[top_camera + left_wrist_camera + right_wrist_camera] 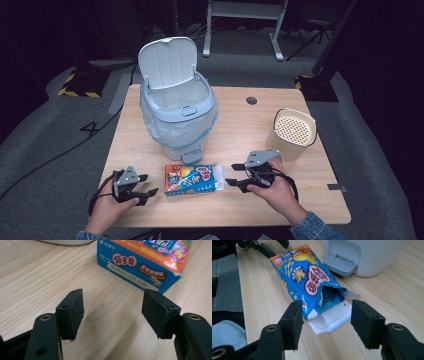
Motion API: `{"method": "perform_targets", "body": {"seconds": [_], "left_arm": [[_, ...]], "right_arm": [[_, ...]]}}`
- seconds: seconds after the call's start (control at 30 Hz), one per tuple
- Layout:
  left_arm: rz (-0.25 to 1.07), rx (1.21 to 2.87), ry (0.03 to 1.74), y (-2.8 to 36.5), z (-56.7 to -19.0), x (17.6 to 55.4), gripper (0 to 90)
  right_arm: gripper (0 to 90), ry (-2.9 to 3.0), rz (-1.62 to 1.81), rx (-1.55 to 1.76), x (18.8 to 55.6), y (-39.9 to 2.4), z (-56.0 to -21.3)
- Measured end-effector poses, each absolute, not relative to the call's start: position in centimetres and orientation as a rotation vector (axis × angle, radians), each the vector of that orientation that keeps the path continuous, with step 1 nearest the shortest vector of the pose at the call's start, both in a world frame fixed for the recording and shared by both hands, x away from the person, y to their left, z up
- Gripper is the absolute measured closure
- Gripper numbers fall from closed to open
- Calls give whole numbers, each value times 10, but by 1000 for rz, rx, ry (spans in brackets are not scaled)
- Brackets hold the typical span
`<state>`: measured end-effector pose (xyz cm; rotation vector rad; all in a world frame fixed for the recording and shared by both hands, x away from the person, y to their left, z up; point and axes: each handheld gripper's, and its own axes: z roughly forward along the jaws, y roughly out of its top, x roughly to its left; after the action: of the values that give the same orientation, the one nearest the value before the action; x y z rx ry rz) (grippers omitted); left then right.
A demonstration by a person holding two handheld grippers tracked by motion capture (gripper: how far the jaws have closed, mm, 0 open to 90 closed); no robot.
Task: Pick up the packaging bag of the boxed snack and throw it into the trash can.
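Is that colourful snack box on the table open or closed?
Open: the snack box lies flat, its end flaps spread apart and the inside showing.

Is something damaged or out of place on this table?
Yes. The snack box lies flat in front of the pedal bin, and the end facing the right gripper is open, with bent flaps spread on the wood. The bin's lid stands open. Nothing looks spilled.

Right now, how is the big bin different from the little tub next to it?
The bin is pale blue-grey; the tub is cream. The bin is much bigger than the tub. The bin's lid stands flipped up and a plastic bag lines it; the tub carries a flat lid full of small holes. Both stand upright on the table.
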<state>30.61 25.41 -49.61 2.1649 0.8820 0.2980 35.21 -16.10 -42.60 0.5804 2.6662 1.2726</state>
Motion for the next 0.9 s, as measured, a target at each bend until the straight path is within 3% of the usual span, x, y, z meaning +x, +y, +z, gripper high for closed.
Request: {"method": "perform_targets", "body": {"seconds": [0.43, 0.63, 0.67, 0.77, 0.9], "left_arm": [[333, 2213, 863, 250, -504, 312, 324], [333, 2212, 867, 249, -504, 312, 318], [333, 2212, 867, 249, -504, 312, 317], [332, 2212, 867, 249, -504, 312, 317], [332, 2212, 867, 249, -504, 312, 316]], "right_arm": [[504, 2733, 1285, 470, 376, -113, -444], [487, 2752, 1274, 456, 381, -100, -453], [536, 2773, 1263, 466, 384, -97, -458], [551, 2792, 1250, 457, 385, -94, -461], [456, 2771, 1281, 419, 385, -91, -458]]}}
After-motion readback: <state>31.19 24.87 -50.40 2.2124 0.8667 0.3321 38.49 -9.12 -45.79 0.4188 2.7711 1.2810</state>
